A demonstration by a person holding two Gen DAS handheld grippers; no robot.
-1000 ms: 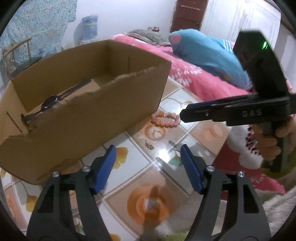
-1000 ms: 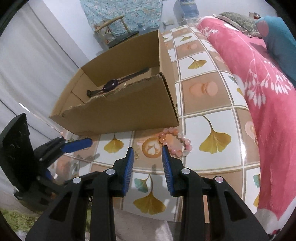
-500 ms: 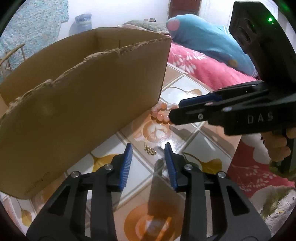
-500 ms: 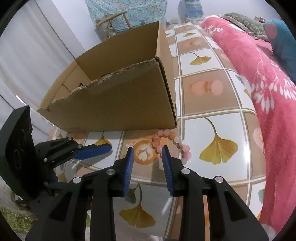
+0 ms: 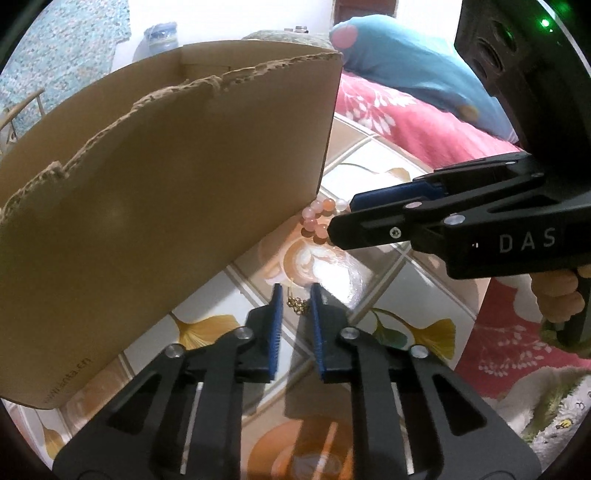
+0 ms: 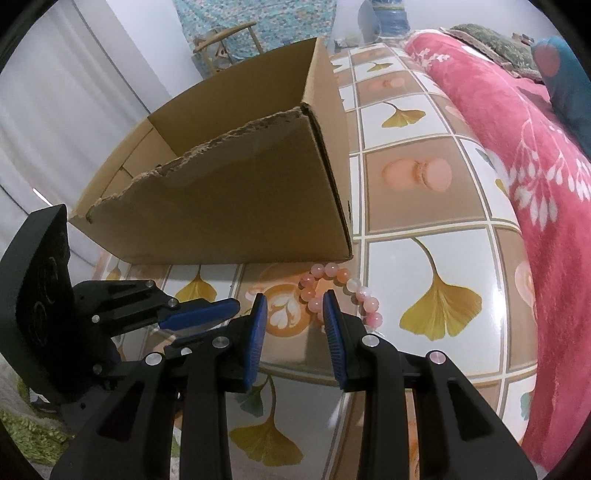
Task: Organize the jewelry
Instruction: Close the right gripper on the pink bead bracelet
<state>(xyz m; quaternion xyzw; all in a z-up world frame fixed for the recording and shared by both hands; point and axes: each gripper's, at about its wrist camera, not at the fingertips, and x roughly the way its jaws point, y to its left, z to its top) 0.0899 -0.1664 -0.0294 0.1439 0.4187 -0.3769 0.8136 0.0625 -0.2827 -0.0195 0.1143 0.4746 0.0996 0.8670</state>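
A small gold chain piece (image 5: 298, 305) lies on the tiled floor between the tips of my left gripper (image 5: 295, 295), whose jaws stand narrowly open around it. A pink bead bracelet (image 6: 341, 291) lies by the corner of the cardboard box (image 6: 229, 206). My right gripper (image 6: 291, 308) is open, low over the floor, with its tips straddling the bracelet's near left side. The bracelet also shows in the left wrist view (image 5: 317, 221), partly hidden behind the right gripper (image 5: 341, 218). The box (image 5: 155, 192) interior is hidden from both views.
A bed with a pink floral blanket (image 6: 524, 155) runs along the right, with a blue pillow (image 5: 402, 70) on it. A wooden chair (image 6: 225, 48) and a water bottle (image 6: 388, 16) stand beyond the box. A green rug (image 6: 26, 432) lies at the lower left.
Both grippers came down close to the floor. My left gripper narrowed from wide open and moved forward around the gold chain piece. My right gripper moved onto the bracelet.
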